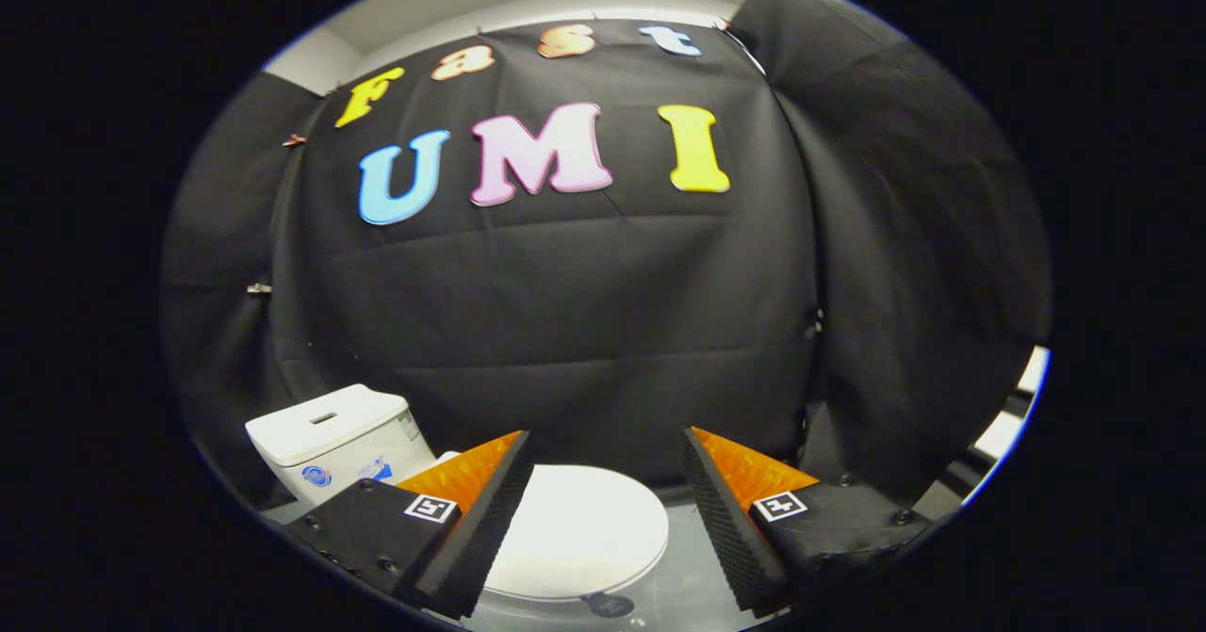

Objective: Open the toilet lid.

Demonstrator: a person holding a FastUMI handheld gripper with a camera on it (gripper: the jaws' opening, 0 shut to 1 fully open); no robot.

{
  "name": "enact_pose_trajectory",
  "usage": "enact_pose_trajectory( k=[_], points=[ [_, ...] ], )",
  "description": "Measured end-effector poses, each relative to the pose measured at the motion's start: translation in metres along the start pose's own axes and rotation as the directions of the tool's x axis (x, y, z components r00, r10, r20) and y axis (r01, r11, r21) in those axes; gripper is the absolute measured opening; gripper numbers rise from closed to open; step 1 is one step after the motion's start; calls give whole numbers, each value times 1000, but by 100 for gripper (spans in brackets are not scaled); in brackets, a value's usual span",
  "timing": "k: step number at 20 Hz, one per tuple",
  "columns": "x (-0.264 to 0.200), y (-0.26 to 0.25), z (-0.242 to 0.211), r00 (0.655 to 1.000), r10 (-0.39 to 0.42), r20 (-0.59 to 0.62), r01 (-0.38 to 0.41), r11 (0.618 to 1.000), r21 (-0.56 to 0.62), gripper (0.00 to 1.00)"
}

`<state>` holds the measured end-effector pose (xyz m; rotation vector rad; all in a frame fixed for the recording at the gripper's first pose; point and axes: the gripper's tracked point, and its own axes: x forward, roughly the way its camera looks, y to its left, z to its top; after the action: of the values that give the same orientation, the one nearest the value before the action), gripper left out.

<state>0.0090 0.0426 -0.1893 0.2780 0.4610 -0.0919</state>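
A white toilet stands below me, small in the gripper view. Its lid (579,530) lies flat and closed on the bowl, showing between and beyond the two fingers. The white tank (325,434) rises beyond the left finger, with stickers on its front. My gripper (608,448) hangs above the lid, open, with a wide gap and nothing between its fingers. It does not touch the lid. A small dark round tag (608,604) sits at the lid's near rim.
The toilet rests on a pale glossy floor (688,594). Black cloth walls (584,331) close in behind the toilet and to the right. A bright gap (1013,415) opens low on the right, past the cloth's edge.
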Motion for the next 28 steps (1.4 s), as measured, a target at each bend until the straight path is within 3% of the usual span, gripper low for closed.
enact_pose_trajectory(
  k=[2,3,5,8,10,12,15,19,21,24,28],
  points=[
    [6,-19,-46,986,-30,-162,57,984,168,98],
    [4,-24,-73,966,-26,-256,97,958,271,98],
    [3,-44,-117,927,-25,-374,208,863,460,99],
    [1,-64,-177,852,-26,-522,412,649,640,98],
    [-5,-63,-222,791,-1,-612,495,589,638,99],
    [-2,-53,-240,765,48,-642,528,524,668,99],
    [-11,-36,-263,687,129,-715,576,504,644,99],
    [-3,-20,-262,693,199,-693,562,454,692,94],
    [-8,-29,-284,658,133,-741,585,530,615,66],
    [-8,-33,-283,667,154,-729,551,556,622,22],
    [-4,-34,-280,693,182,-697,481,604,636,20]
  ],
)
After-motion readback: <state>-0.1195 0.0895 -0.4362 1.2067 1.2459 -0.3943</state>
